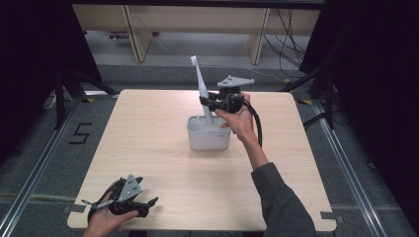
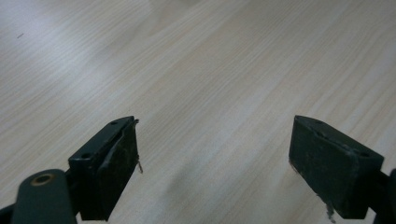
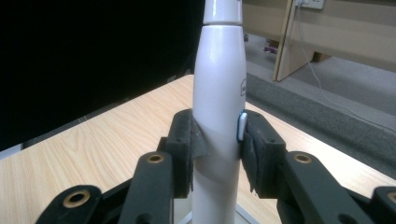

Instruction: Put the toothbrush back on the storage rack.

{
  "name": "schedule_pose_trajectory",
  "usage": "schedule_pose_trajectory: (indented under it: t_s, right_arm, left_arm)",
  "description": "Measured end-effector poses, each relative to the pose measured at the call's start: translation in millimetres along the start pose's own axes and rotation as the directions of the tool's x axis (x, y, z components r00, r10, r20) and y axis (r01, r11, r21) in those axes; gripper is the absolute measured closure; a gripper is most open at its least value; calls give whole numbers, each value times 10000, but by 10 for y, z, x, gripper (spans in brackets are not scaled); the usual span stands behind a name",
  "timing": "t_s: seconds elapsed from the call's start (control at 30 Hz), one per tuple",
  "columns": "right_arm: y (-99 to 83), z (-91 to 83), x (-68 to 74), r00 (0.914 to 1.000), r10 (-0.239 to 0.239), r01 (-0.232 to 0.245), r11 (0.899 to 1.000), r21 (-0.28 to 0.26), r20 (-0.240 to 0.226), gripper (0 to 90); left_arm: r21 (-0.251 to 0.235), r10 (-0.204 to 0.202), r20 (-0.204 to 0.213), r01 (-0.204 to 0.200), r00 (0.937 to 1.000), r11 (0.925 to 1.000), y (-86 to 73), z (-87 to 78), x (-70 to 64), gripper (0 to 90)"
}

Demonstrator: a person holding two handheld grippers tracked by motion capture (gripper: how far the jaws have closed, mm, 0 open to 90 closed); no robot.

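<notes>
Your right claw grips the near-upright toothbrush, base in the mid-counter holder; left claw gapes wide at the counter's near-left corner.

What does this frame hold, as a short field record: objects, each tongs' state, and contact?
surface: light wooden table
objects: white electric toothbrush; white rectangular holder
toothbrush pose: near upright, slightly tilted, lower end inside the holder
right tongs: shut on the toothbrush handle, jaws pressing both sides
left tongs: open, holding nothing, at the table's near left edge
holder: mid-table, touched by neither tongs
</notes>
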State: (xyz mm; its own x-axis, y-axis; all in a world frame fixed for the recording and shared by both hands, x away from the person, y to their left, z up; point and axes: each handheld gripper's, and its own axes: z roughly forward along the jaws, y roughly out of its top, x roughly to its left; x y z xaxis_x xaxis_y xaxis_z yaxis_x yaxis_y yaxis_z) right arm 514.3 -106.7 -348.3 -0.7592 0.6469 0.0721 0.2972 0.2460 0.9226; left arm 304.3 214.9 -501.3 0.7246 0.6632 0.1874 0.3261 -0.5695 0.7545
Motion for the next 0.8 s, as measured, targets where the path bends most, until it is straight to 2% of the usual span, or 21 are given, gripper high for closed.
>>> schedule_pose_trajectory:
  t_s: [0.2, 0.23, 0.27, 0.33, 0.37, 0.4, 0.5, 0.6, 0.63, 0.67, 0.7, 0.73, 0.77, 0.8]
  right_arm:
    - [-29, 66, -4, 10000, 42, -42, 10000, 37, 20, 667]
    - [-36, 77, -15, 9996, -211, 211, 9998, -24, 198, 668]
    - [-44, 87, -11, 9999, -118, 118, 9999, 49, 95, 668]
    - [-55, 106, -13, 9999, -133, 132, 9999, 110, 67, 668]
    - [-63, 119, -16, 9996, -235, 234, 9997, 82, 163, 668]
    - [-74, 132, -22, 9997, -241, 241, 9997, 24, 79, 668]
    - [-117, 156, -10, 9998, -174, 171, 9996, 238, 104, 667]
    - [-167, 189, -27, 9994, -234, 229, 9996, 185, 261, 667]
    - [-178, 201, -27, 9998, -173, 170, 9994, 286, 110, 667]
    - [-184, 206, -26, 9993, -266, 258, 9992, 292, 256, 667]
    - [-193, 217, -19, 9999, -118, 113, 9992, 394, 116, 667]
    - [-198, 228, -24, 9993, -278, 271, 9992, 305, 237, 667]
    - [-206, 231, -9, 9998, -95, 87, 9993, 364, 199, 667]
    - [-213, 241, -20, 9997, -224, 221, 9992, 321, 88, 667]
  left_arm:
    - [7, -36, 37, 36, 10000, 10000, -2, -1, -1, 152]
    - [10, -40, 8, 40, 10000, 10000, 0, 1, 0, 152]
    - [9, 75, 18, -75, 10000, 10000, -1, 2, 2, 151]
    - [49, -11, 31, 11, 10000, 10000, -10, 0, -11, 152]
    - [103, 94, 54, -95, 9999, 9999, -6, -6, -3, 151]
    - [-35, -79, 31, 79, 10000, 10000, -2, 3, -9, 151]
    - [57, 76, 34, -76, 10000, 10000, -4, 0, -6, 152]
    - [-7, -44, 14, 44, 10000, 10000, -5, 4, -9, 151]
    - [-12, -18, 80, 19, 10000, 10000, -1, 3, -3, 152]
    - [-16, -7, 48, 7, 10000, 10000, -1, 3, -6, 152]
    - [34, 24, 28, -24, 10000, 10000, -5, 2, -8, 152]
    - [66, 32, 32, -32, 10000, 10000, -9, 3, -8, 152]
    - [84, 46, 42, -47, 10000, 10000, -10, 3, -7, 152]
    - [76, 45, 38, -45, 10000, 10000, -7, 2, -7, 151]
